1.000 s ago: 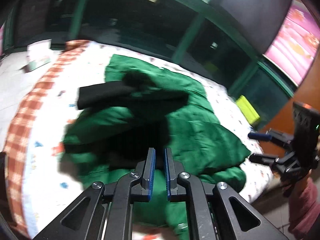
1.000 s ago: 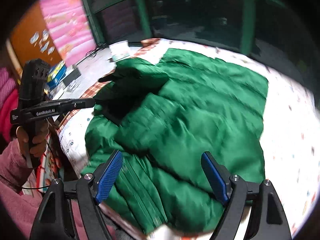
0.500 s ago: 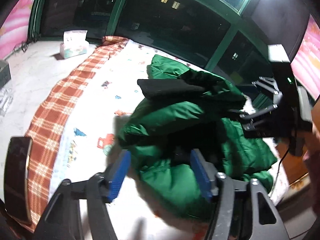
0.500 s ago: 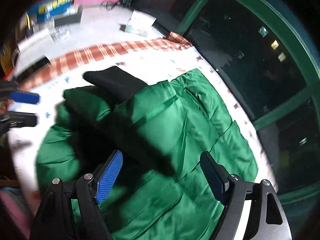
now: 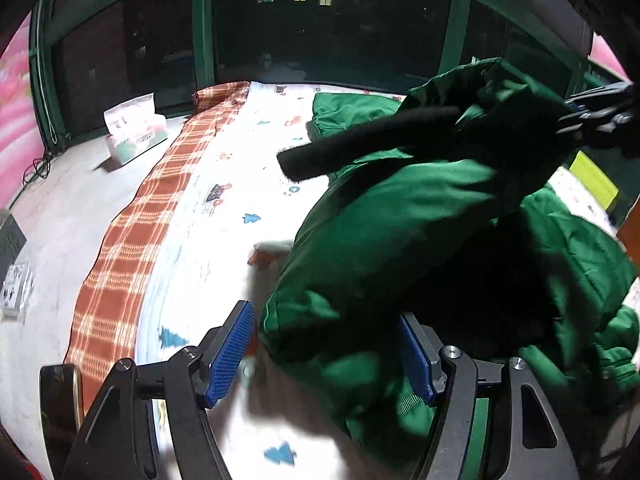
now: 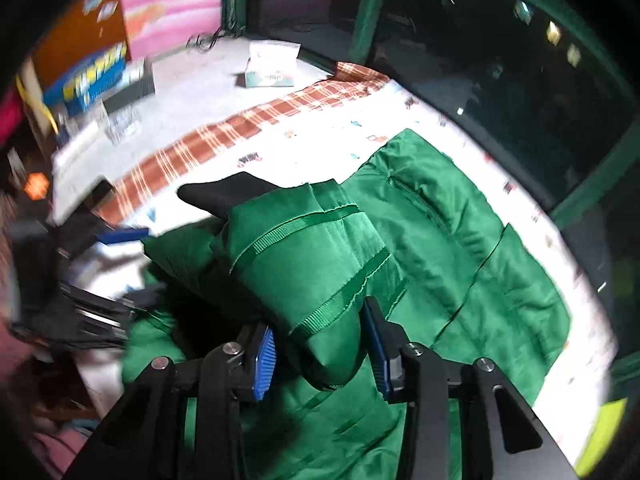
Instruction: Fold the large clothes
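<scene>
1. Now, your right gripper (image 6: pixel 322 354) pinches a thick sleeve fold of the green jacket (image 6: pixel 460 248), mid-frame on the bed (image 5: pixel 224 216).
2. Your left gripper (image 5: pixel 328 350) gapes wide, holding nothing.
3. That slick bulk could slip out.

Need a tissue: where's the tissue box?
In the left wrist view, the tissue box sits upper left on the pale surface, beside the plaid cloth, near the window.

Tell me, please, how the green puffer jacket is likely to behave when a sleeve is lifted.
The green puffer jacket will probably flop: its raised sleeve already sags between the right gripper pads. The quilted padding suggests bulky but light. The satin sheen hints that it may slip.
</scene>
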`<action>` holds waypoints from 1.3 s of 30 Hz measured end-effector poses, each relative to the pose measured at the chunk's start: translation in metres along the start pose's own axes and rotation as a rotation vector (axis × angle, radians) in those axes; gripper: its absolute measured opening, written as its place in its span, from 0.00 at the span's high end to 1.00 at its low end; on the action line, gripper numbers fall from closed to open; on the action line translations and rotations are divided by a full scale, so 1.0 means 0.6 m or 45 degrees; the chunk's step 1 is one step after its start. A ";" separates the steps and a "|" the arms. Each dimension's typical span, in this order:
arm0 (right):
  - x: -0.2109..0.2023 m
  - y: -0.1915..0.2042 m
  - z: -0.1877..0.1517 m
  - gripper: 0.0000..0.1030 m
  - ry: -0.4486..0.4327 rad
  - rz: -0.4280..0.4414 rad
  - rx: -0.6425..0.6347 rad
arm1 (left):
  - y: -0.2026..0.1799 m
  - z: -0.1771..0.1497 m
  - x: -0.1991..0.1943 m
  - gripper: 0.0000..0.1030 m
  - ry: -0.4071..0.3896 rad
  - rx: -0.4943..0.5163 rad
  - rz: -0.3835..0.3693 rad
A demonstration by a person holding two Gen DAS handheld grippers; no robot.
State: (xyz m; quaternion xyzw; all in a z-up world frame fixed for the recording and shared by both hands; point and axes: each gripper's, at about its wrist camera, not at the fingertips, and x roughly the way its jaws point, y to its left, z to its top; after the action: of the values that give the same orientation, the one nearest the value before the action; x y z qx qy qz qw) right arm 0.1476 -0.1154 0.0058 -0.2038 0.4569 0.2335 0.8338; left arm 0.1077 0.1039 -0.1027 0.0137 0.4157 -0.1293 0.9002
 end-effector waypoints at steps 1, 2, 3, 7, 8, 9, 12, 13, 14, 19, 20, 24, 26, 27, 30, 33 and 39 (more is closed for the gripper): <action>0.002 -0.008 0.001 0.57 0.011 0.032 0.041 | 0.003 0.002 0.006 0.29 0.003 -0.016 -0.023; 0.005 -0.011 0.003 0.57 0.028 0.038 0.052 | 0.007 0.004 0.011 0.30 0.005 -0.039 -0.056; 0.006 -0.008 0.003 0.57 0.037 0.015 0.036 | 0.010 0.007 0.014 0.30 0.003 -0.054 -0.069; 0.004 0.032 0.006 0.55 0.051 -0.120 -0.145 | 0.014 0.011 0.023 0.30 -0.012 -0.064 -0.088; 0.005 0.038 0.008 0.55 0.047 -0.151 -0.184 | 0.014 0.011 0.025 0.30 -0.011 -0.064 -0.087; 0.007 0.046 0.011 0.54 0.041 -0.180 -0.223 | 0.014 0.011 0.028 0.30 -0.012 -0.067 -0.082; 0.016 0.070 0.024 0.49 0.033 -0.248 -0.324 | 0.018 0.011 0.032 0.30 -0.012 -0.092 -0.089; 0.021 0.075 0.029 0.47 0.040 -0.249 -0.340 | 0.020 0.011 0.033 0.30 -0.017 -0.104 -0.097; 0.024 0.079 0.032 0.47 0.044 -0.259 -0.355 | 0.020 0.008 0.030 0.30 -0.021 -0.110 -0.097; 0.047 0.092 0.053 0.46 0.050 -0.280 -0.402 | 0.030 0.007 0.037 0.30 -0.019 -0.154 -0.117; 0.049 0.091 0.057 0.46 0.045 -0.265 -0.392 | 0.033 0.008 0.039 0.30 -0.016 -0.171 -0.127; 0.050 0.061 0.072 0.47 0.006 -0.211 -0.252 | 0.046 0.011 0.047 0.29 0.002 -0.213 -0.136; 0.043 0.040 0.071 0.56 -0.008 -0.166 -0.148 | 0.049 0.012 0.045 0.30 -0.012 -0.218 -0.146; 0.037 0.034 0.068 0.59 -0.022 -0.132 -0.104 | 0.049 0.011 0.042 0.32 -0.030 -0.213 -0.151; 0.010 -0.012 0.052 0.64 -0.079 0.006 0.106 | 0.044 0.015 0.039 0.49 -0.046 -0.174 -0.174; -0.001 -0.056 0.030 0.66 -0.092 0.110 0.316 | 0.034 0.019 0.033 0.56 -0.061 -0.147 -0.186; -0.025 -0.121 -0.057 0.72 -0.124 0.241 0.694 | 0.016 0.014 0.026 0.59 -0.075 -0.060 -0.161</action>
State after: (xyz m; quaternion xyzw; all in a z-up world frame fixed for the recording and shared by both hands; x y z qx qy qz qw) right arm 0.1597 -0.1961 0.0106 0.0828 0.4794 0.1885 0.8531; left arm 0.1260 0.1087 -0.1101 -0.0377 0.3919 -0.1763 0.9022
